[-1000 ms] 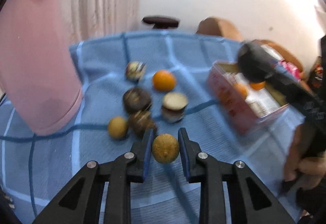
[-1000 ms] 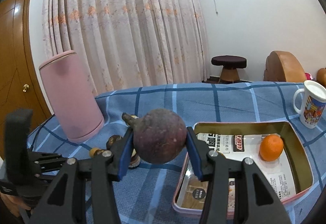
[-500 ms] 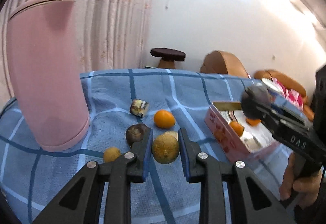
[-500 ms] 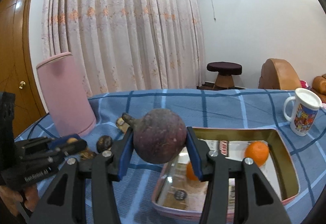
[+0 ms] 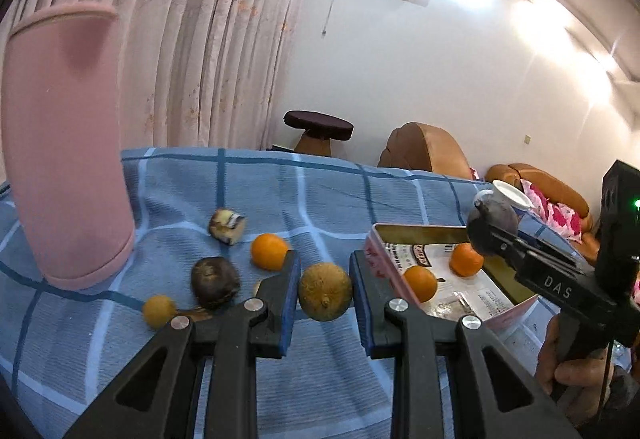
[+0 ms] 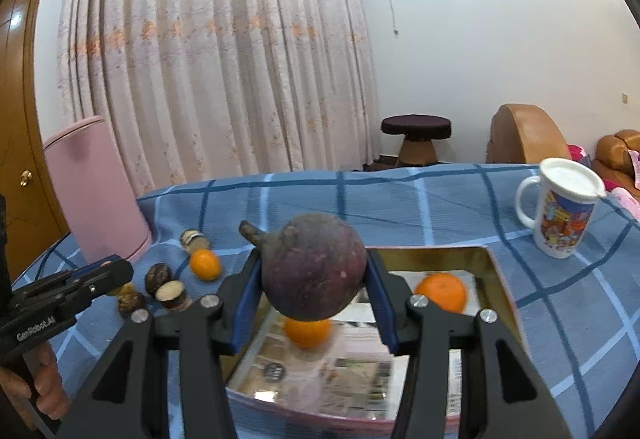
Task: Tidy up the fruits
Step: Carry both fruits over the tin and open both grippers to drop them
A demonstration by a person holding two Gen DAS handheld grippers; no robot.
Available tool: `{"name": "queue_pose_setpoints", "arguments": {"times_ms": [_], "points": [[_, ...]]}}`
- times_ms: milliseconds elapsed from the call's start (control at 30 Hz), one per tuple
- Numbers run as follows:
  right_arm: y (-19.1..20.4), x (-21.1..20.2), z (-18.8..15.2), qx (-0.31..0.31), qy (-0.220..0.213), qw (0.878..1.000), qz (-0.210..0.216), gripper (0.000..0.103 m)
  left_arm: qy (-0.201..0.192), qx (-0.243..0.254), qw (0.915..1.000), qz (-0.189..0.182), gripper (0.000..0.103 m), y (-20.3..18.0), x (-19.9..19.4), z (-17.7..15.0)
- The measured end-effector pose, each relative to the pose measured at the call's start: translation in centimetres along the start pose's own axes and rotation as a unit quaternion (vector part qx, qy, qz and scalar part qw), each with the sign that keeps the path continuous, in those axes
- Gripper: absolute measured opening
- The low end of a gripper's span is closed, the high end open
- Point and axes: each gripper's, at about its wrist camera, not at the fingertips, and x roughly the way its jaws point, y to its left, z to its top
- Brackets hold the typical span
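My left gripper (image 5: 325, 293) is shut on a round tan fruit (image 5: 325, 292) and holds it above the blue checked cloth, just left of the pink tin (image 5: 376, 251). My right gripper (image 6: 312, 279) is shut on a dark purple mangosteen (image 6: 314, 266) and holds it over the tin's (image 6: 494, 271) left part. Two oranges (image 6: 440, 292) (image 6: 307, 333) lie in the tin. On the cloth to the left lie an orange (image 5: 269, 251), a dark mangosteen (image 5: 214, 282), a small yellow fruit (image 5: 159, 311) and a cut piece (image 5: 227, 225).
A tall pink cylinder (image 5: 64, 143) stands at the left of the table. A printed white mug (image 6: 560, 213) stands at the right, behind the tin. The right gripper shows in the left wrist view (image 5: 492, 229), the left one in the right wrist view (image 6: 108, 273).
The left gripper has lifted the tan fruit off the cloth and carried it toward the tin. The right gripper has moved the mangosteen over the tin.
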Motion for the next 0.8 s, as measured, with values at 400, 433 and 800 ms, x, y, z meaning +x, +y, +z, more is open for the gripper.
{"name": "queue_pose_setpoints", "arguments": {"times_ms": [400,433,800], "points": [[-6.7,-1.3,0.6,0.033,-0.011,0.998,-0.05,0.052,0.012,0.017,0.9994,-0.029,0.027,-6.0,3.4,1.0],[-7.2,-1.4,0.7,0.035,-0.01,0.998,-0.053,0.052,0.014,0.019,0.9993,-0.031,0.027,-6.5,3.7,1.1],[-9.6,-0.5,0.4,0.038,0.03,0.998,-0.047,0.052,0.069,0.064,0.9946,-0.042,0.027,-12.6,7.3,0.1]]}}
